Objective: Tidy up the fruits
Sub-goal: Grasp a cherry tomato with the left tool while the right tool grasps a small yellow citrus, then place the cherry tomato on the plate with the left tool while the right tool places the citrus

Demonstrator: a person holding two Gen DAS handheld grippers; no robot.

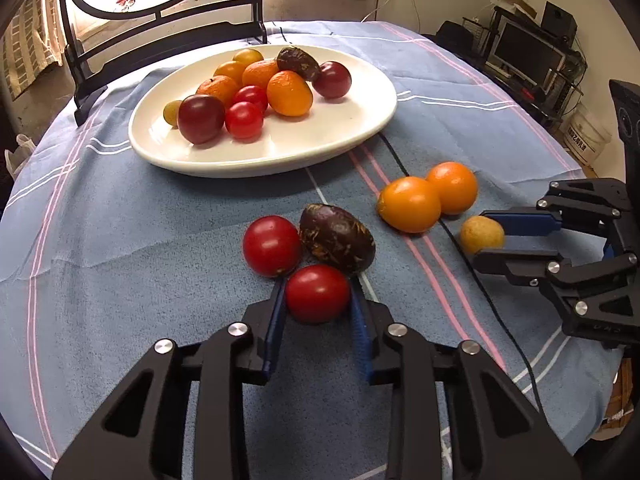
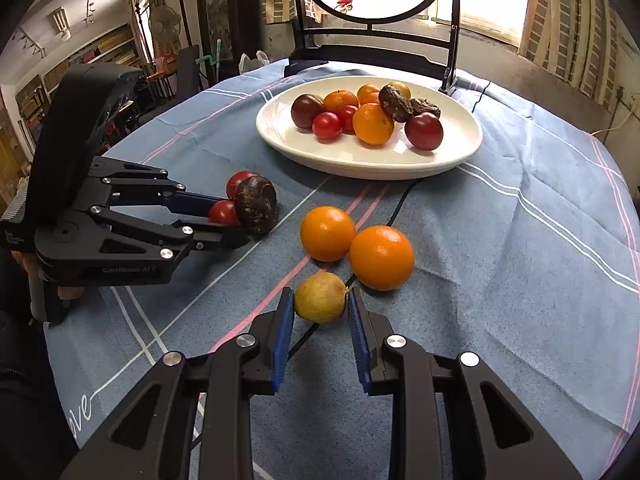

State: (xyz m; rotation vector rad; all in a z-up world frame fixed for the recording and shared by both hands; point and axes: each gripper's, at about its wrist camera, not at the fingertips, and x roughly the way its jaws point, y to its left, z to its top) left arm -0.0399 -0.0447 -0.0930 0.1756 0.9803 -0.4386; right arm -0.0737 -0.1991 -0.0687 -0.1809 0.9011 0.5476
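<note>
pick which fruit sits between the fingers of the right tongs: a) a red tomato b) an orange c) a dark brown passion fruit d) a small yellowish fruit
d: in the right wrist view the right tongs have their blue pads on either side of the small yellowish fruit, while the left tongs are the ones around a red tomato; whether either grip is fully closed is hard to tell.
</note>
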